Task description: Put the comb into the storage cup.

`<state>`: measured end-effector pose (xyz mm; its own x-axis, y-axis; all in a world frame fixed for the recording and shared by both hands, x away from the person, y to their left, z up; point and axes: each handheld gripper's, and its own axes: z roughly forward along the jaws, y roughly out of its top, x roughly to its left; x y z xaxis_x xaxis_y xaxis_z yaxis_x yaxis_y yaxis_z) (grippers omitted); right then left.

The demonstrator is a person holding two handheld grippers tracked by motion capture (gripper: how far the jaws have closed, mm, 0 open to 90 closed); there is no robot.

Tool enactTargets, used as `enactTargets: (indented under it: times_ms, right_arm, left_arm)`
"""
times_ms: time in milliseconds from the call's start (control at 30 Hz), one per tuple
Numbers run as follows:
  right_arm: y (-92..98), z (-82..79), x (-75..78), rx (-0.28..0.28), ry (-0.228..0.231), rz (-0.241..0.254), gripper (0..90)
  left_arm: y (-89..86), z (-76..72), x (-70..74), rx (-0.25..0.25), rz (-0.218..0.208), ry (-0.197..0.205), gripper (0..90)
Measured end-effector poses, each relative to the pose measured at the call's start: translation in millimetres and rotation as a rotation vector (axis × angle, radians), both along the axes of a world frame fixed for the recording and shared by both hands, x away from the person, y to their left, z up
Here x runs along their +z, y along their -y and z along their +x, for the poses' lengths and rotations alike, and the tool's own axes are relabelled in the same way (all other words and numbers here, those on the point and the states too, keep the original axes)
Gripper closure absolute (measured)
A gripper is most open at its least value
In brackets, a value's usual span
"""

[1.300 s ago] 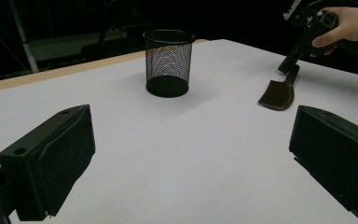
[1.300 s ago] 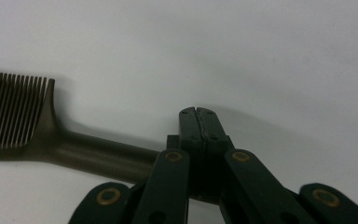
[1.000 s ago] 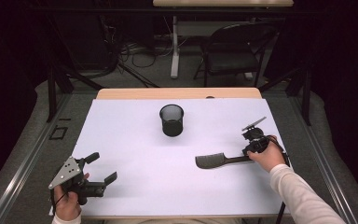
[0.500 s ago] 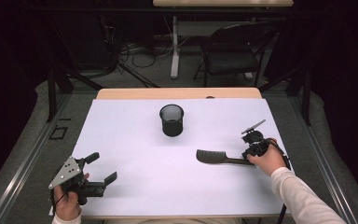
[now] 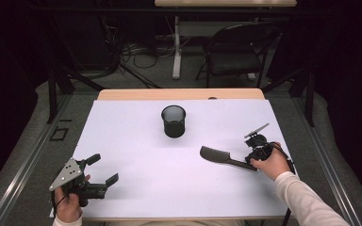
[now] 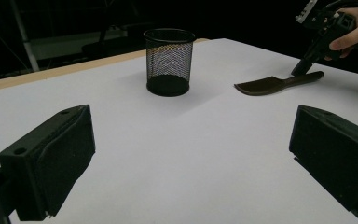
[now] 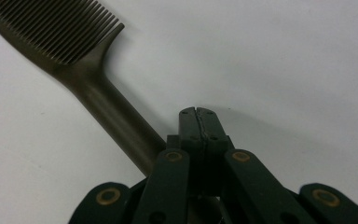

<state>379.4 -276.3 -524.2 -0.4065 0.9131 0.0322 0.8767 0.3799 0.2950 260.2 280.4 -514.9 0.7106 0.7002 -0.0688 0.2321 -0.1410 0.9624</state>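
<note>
The white table (image 5: 136, 141) carries a black mesh cup (image 5: 174, 121) at its far middle. To the cup's right and nearer the person lies a dark comb (image 5: 224, 157), long axis left-right, toothed head toward the cup and handle toward the right gripper (image 5: 257, 149). That gripper's jaws look pressed together at the handle's end, perhaps pinching it. The left gripper (image 5: 104, 170) hovers gaping, empty, well apart.

- We see the white table (image 5: 136, 141) evenly bright from overhead light, with dark surroundings on the far, left and right sides.
- The cup (image 5: 174, 121) casts a soft short shadow.
- In the right gripper view, the near jaws are blurred and the comb (image 7: 70, 42) looks sharper.
</note>
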Motion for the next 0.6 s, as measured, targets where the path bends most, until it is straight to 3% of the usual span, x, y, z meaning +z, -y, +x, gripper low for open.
enactTargets:
  times_ms: [67,100,267,333,367,500,600]
  right_arm:
    - [1.2,-0.7,-0.3,0.012,0.010,0.005,90.0]
    - [1.7,-1.1,-2.4,0.012,0.036,0.032,90.0]
    - [2.1,-3.3,0.7,0.011,0.002,0.008,90.0]
    - [2.0,-4.7,0.2,0.012,0.002,0.013,90.0]
    - [2.0,-5.2,-1.9,0.011,0.023,0.039,90.0]
    - [1.7,-7.5,0.4,0.023,0.001,0.015,90.0]
    - [1.2,-9.1,-1.7,0.024,0.018,0.040,90.0]
  left_arm:
    - [0.0,0.1,-0.1,0.000,0.002,0.000,0.4]
    - [0.0,0.1,-0.1,0.000,0.002,0.000,0.4]
    - [-0.2,0.0,0.0,0.004,0.003,-0.002,0.4]
    - [-0.2,0.0,0.0,0.004,0.002,-0.002,0.4]
    - [-0.2,0.0,-0.1,0.004,0.002,-0.002,0.4]
    - [-0.1,0.0,-0.1,0.005,0.003,-0.002,0.4]
    - [-0.1,-0.1,-0.1,0.004,0.003,-0.002,0.4]
